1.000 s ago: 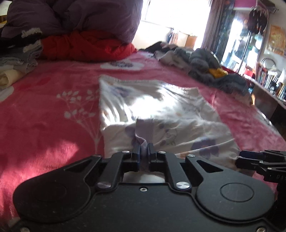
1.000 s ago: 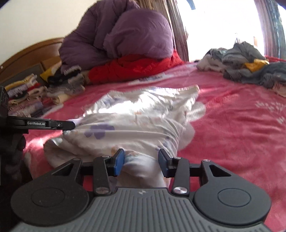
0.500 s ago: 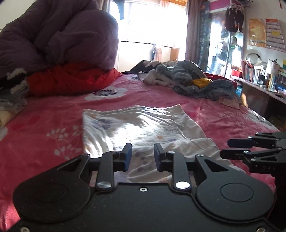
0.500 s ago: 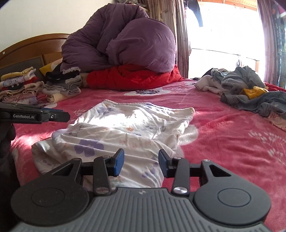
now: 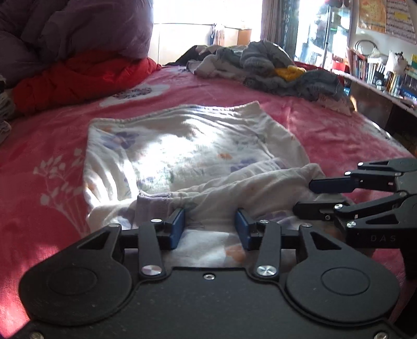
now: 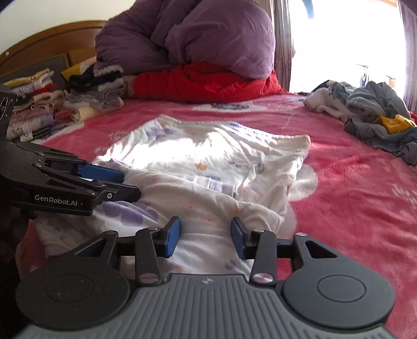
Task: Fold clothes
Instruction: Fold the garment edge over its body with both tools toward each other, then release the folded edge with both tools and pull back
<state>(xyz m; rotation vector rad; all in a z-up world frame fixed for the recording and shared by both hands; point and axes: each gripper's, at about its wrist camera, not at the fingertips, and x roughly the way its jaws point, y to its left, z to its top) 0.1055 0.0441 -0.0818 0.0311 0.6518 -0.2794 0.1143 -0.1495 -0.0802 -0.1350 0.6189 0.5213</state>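
White floral garment is lying flat in the middle of the pink bedspread, near edge doubled back onto itself in a bunched fold. Fabric is wrinkled, printed with purple and orange flowers, with sun glaring bright on its centre. Far hem is lying fairly straight.

Left gripper is sitting at the near edge with jaws spread wide, cloth lying between the blue pads but not pinched. Right gripper is sitting just beside it, also spread wide over the folded edge, gripping nothing. Writing "GenRobot.AI" is showing on the left gripper's side in the right wrist view; "DAS" is partly readable on the right gripper in the left wrist view.

Further out, a stack of folded clothes is sitting by the wooden headboard, next to a red quilt with a purple duvet piled on top. A heap of unfolded grey clothes with something yellow in it is lying at the far side, well apart from the garment. Bookshelf and posters are standing at the right wall, poster text too small to read
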